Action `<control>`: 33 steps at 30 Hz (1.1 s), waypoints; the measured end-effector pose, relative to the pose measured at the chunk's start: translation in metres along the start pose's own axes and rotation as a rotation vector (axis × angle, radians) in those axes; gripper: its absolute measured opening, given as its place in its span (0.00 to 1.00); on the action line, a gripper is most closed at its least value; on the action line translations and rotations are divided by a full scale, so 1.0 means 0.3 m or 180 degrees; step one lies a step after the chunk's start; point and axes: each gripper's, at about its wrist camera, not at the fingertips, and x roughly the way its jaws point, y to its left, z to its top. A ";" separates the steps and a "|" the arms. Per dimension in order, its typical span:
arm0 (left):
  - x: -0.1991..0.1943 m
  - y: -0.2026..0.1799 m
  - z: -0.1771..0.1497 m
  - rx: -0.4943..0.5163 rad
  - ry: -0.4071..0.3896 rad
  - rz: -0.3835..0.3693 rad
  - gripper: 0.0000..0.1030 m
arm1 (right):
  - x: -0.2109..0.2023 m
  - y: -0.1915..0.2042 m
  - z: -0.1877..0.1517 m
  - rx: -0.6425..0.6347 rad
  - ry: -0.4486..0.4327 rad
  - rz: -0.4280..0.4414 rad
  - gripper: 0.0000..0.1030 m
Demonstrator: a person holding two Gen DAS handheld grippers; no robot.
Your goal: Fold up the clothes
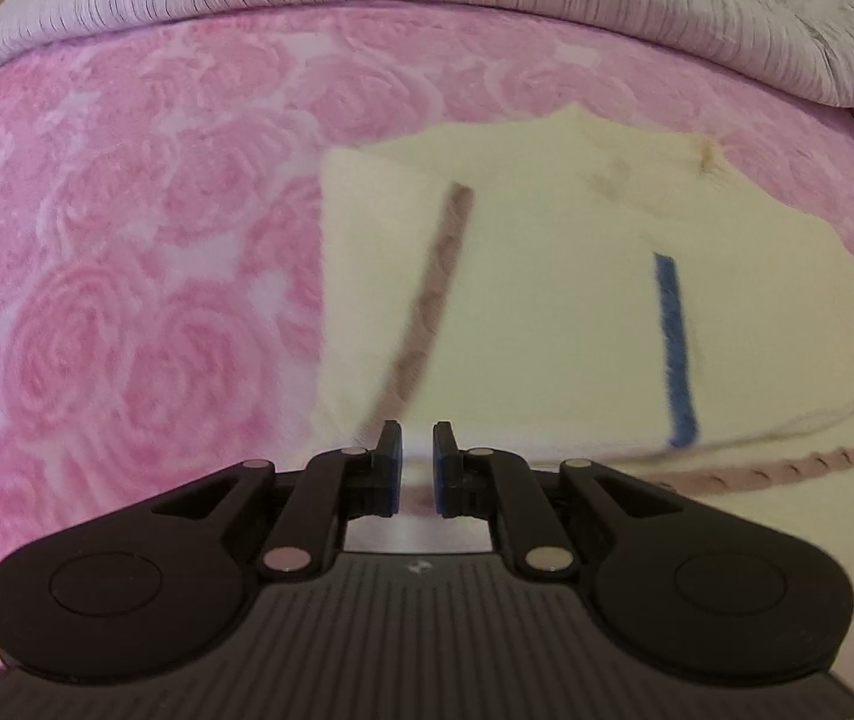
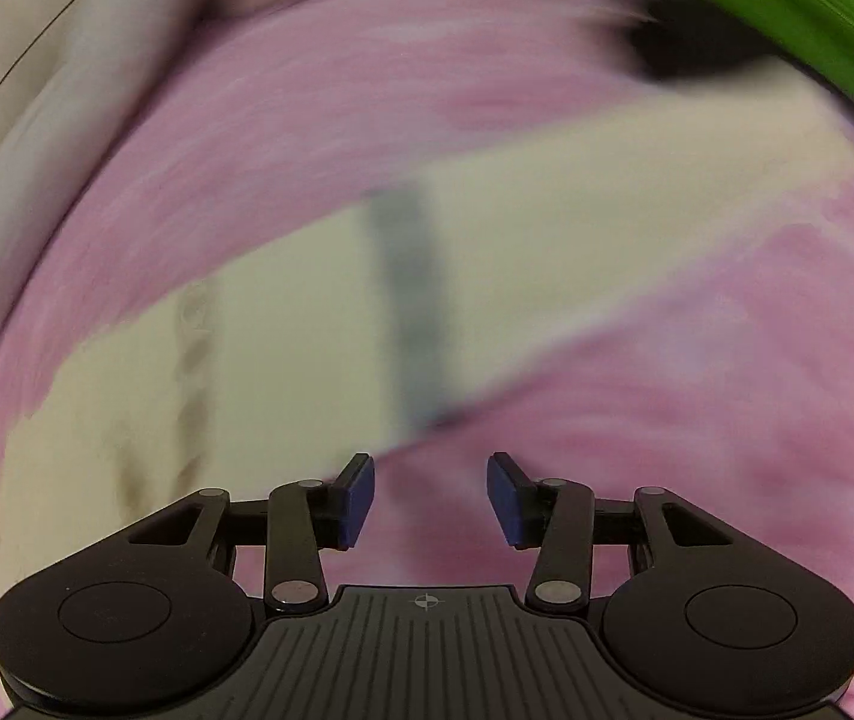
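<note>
A soft cream cloth lies folded on a fuzzy pink rose blanket.

The left gripper is nearly pressed together, holding nothing; the right gripper is spread, empty.

The left gripper is hovering over a cream garment lying on the pink rose-patterned blanket — jaws nearly closed, seemingly gripping nothing.
</note>
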 end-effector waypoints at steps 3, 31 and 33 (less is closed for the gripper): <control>-0.004 -0.035 -0.020 -0.0055 0.0067 -0.0047 0.08 | -0.048 -0.183 0.062 0.0795 -0.0210 0.0201 0.45; -0.104 0.081 -0.113 -0.0683 0.0099 -0.0214 0.11 | -0.229 0.711 -0.514 -0.3876 -0.0649 0.1001 0.15; -0.104 0.082 -0.131 -0.0742 0.0127 -0.0294 0.11 | -0.154 0.731 -0.635 -0.4267 -0.0168 0.0818 0.41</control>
